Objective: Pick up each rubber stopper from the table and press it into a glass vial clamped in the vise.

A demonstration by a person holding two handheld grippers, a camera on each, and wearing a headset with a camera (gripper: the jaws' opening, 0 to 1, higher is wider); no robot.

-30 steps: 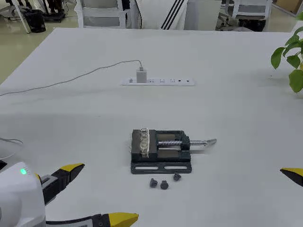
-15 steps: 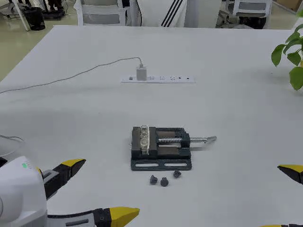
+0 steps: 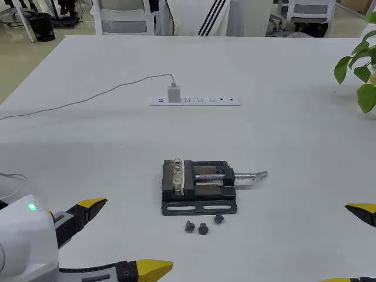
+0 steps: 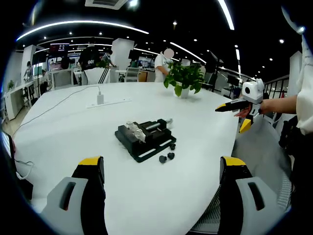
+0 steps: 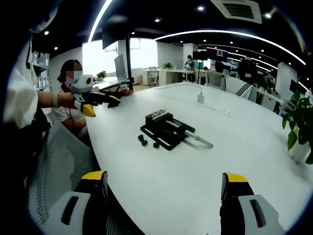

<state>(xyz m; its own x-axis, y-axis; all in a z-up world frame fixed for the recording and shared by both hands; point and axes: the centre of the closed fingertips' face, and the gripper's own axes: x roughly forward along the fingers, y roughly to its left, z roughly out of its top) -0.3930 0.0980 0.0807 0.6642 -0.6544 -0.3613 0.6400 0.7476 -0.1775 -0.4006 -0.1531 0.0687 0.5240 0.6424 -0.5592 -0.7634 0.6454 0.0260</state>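
Head view, left gripper (image 3: 126, 236): it is hovering over the near edge of the table (image 3: 282, 135) with its jaws spread wide and carrying nothing
Right gripper (image 3: 348, 244): it is also gaping wide and holding nothing, well apart from the left one; just its yellow tips are poking in at the near corner
Rubber stoppers (image 3: 203, 228): three are lying loose on the table, ahead of both grippers and between them, well clear of either pair of jaws; in the left gripper view they are sitting ahead and slightly right of the gap between the jaws
Vise (image 3: 202, 189): it is sitting just beyond the stoppers, farther from the grippers, with its screw handle pointing toward the right gripper's side
Glass vials (image 3: 178, 175): a short row is standing upright, clamped at the end of the vise on the left gripper's side; they are too small to count surely, and nothing dark is showing in their mouths as far as I can tell
Progress: judging from this, nothing is seated yet; all three stoppers are waiting to be picked up and pressed in
Power strip (image 3: 202, 101): it is lying well beyond the vise, a white charger (image 3: 174, 93) plugged in and its cable trailing off toward the left gripper's side
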